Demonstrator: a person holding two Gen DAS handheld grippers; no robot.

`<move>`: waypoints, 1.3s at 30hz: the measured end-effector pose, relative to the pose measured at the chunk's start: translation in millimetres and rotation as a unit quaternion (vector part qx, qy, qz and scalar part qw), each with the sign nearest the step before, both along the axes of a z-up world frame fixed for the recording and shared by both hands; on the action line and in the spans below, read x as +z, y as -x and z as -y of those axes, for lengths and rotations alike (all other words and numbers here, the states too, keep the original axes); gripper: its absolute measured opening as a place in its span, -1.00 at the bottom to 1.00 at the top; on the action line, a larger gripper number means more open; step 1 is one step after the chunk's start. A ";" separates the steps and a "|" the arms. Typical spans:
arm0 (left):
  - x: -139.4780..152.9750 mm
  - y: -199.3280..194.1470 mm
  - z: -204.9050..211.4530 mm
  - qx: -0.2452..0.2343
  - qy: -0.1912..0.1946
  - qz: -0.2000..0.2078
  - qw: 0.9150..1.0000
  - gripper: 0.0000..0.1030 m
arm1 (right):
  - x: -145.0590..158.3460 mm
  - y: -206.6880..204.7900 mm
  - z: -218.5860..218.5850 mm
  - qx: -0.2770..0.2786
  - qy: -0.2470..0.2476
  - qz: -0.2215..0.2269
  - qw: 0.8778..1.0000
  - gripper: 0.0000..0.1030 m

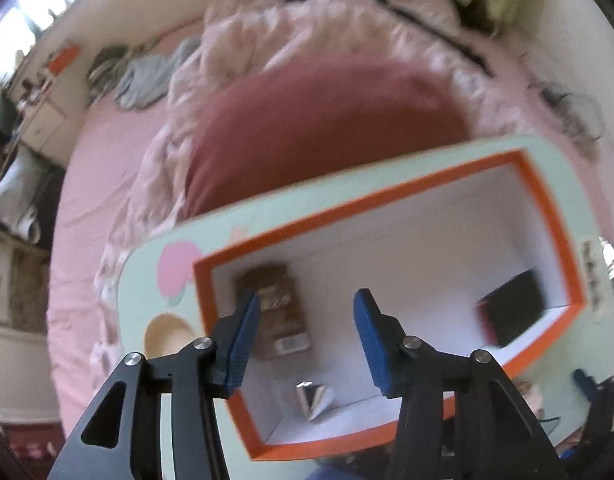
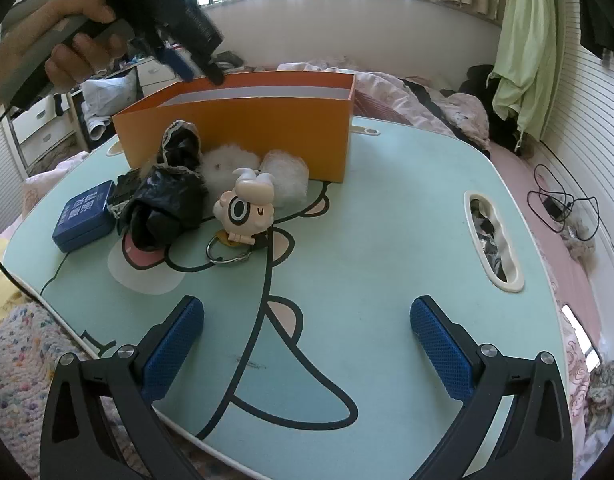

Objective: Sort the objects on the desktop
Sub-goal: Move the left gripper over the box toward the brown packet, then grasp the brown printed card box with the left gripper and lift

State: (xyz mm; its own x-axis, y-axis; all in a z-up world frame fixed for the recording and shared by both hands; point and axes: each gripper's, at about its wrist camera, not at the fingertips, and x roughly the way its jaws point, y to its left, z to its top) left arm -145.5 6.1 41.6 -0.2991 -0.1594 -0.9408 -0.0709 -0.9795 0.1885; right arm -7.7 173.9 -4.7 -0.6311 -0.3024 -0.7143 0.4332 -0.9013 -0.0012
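An orange box [image 2: 243, 128] stands at the far side of a mint lap table [image 2: 387, 240]. My left gripper [image 1: 307, 332] is open and empty, hovering above the box [image 1: 547, 208] and looking down into it. Inside lie a brown packet [image 1: 275, 312], a black item [image 1: 515, 308] and a small silver piece [image 1: 313, 398]. In the right wrist view the left gripper [image 2: 199, 70] hangs over the box's rim. My right gripper [image 2: 307, 344] is open and empty, low over the table's near part. A sheep toy [image 2: 247, 208], a black bag [image 2: 163, 200], a blue case [image 2: 85, 216], a white fluffy ball [image 2: 227, 164] and a bubble-wrap wad [image 2: 287, 176] lie in front of the box.
The table stands on a bed with pink bedding [image 1: 107, 152]. A key ring [image 2: 227, 256] lies by the toy. A slot handle [image 2: 493, 236] is cut in the table's right side. A cable [image 2: 563, 208] lies on the bed at the right. Drawers [image 2: 39, 120] stand at the left.
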 end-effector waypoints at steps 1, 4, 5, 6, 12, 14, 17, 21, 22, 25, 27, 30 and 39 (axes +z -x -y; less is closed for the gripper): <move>-6.7 -0.6 -2.3 0.005 0.009 0.010 1.000 -0.07 | 0.0 0.1 -0.1 0.000 0.000 0.000 1.000 0.99; -32.6 6.3 0.6 0.025 0.040 0.036 0.998 -0.05 | -0.1 0.2 -0.4 0.000 0.000 0.000 1.000 0.99; -39.1 10.1 3.1 0.029 0.042 0.044 0.998 0.06 | -0.1 0.3 -0.4 0.001 0.000 0.000 1.000 0.99; -45.4 11.6 1.5 0.035 0.056 0.046 0.997 0.18 | -0.1 0.3 -0.4 0.000 0.000 0.000 1.000 0.99; -29.3 15.0 -2.5 0.023 -0.080 0.030 0.996 0.22 | -0.8 -0.5 -0.6 0.001 0.001 -0.001 1.000 0.99; -21.5 13.7 0.1 0.027 -0.117 0.031 0.992 0.19 | -0.4 -0.4 -0.7 0.001 0.000 -0.001 1.000 0.99; -7.2 11.4 2.9 0.032 -0.109 -0.002 0.994 0.18 | -0.6 -0.5 -0.1 0.000 0.000 -0.001 1.000 0.99; -12.9 12.6 8.2 0.044 -0.045 0.007 0.998 0.18 | -0.6 -0.5 -0.4 0.000 -0.001 -0.001 1.000 0.99; -17.3 14.9 8.7 0.044 -0.026 0.014 0.999 0.18 | -0.7 -0.5 -0.4 0.000 0.000 -0.001 1.000 0.99; -44.0 25.5 2.8 0.036 0.016 0.053 0.998 0.21 | -0.8 -0.5 -0.4 0.000 -0.001 -0.001 1.000 0.99; -41.5 28.1 0.8 0.031 0.009 0.034 0.999 0.16 | -0.8 -0.5 -0.5 0.001 0.000 -0.001 1.000 0.99; -35.5 31.2 2.7 0.019 0.001 0.033 0.999 -0.24 | -0.8 -1.2 -0.5 0.000 0.000 -0.001 1.000 0.99; 53.6 -34.0 12.1 -0.042 -0.132 -0.111 0.984 -0.25 | -1.3 -1.8 0.4 0.001 -0.001 -0.002 1.000 0.99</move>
State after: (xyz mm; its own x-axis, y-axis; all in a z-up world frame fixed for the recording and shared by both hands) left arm -111.5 -6.0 95.2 -0.5039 0.1168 -0.8558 -0.1401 -0.9887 -0.0525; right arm -5.9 173.4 -6.1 -0.6331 -0.3018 -0.7128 0.4341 -0.9008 -0.0042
